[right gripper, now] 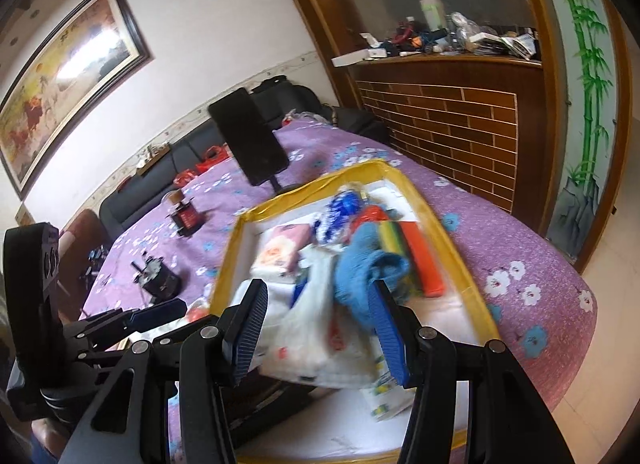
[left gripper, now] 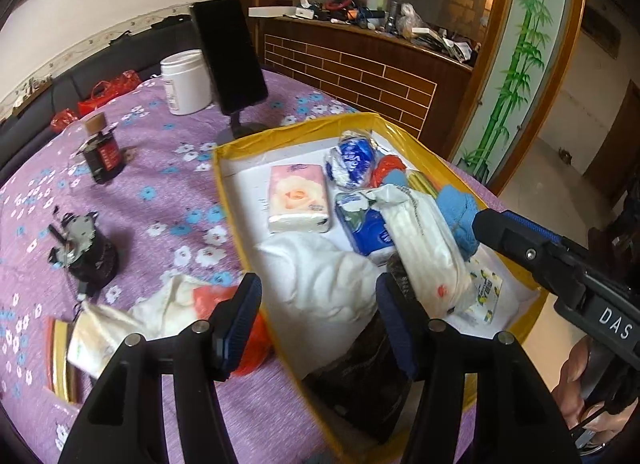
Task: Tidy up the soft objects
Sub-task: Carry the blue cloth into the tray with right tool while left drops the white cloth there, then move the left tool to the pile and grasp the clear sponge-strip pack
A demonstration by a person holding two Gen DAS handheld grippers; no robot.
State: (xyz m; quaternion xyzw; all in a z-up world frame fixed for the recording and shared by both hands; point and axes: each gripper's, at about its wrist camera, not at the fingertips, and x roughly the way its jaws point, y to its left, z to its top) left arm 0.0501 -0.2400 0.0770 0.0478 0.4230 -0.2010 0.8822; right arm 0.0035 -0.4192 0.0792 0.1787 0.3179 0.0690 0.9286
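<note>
**Box mostly filled, a few soft things still outside**

Most of the soft goods already lie in the yellow-rimmed box (left gripper: 256,140): a pink tissue pack (left gripper: 298,200), a blue-and-white roll (left gripper: 352,160), a blue tissue pack (left gripper: 360,224), a white plastic bag (left gripper: 424,248), a blue cloth (left gripper: 458,208) and a white cloth (left gripper: 332,284). My judgement: the sorting is well along. Left outside, by the near edge of the surface beside the box's left wall, are a crumpled white-and-orange bag (left gripper: 188,300) and a small pale pack (left gripper: 92,344).

The left claw (left gripper: 316,324) hangs released over the box's near-left wall, nothing between its pads. The right claw (right gripper: 320,332) is also released, above the white bag, pressing on nothing.

The surface wears a purple flowered cloth (left gripper: 160,168); it also bears a white jar (left gripper: 186,82), a dark phone on a stand (left gripper: 230,56) and 2 small dark gadgets. Beyond are a black sofa, a framed painting (right gripper: 68,76) and a cluttered wooden counter (left gripper: 360,52).
</note>
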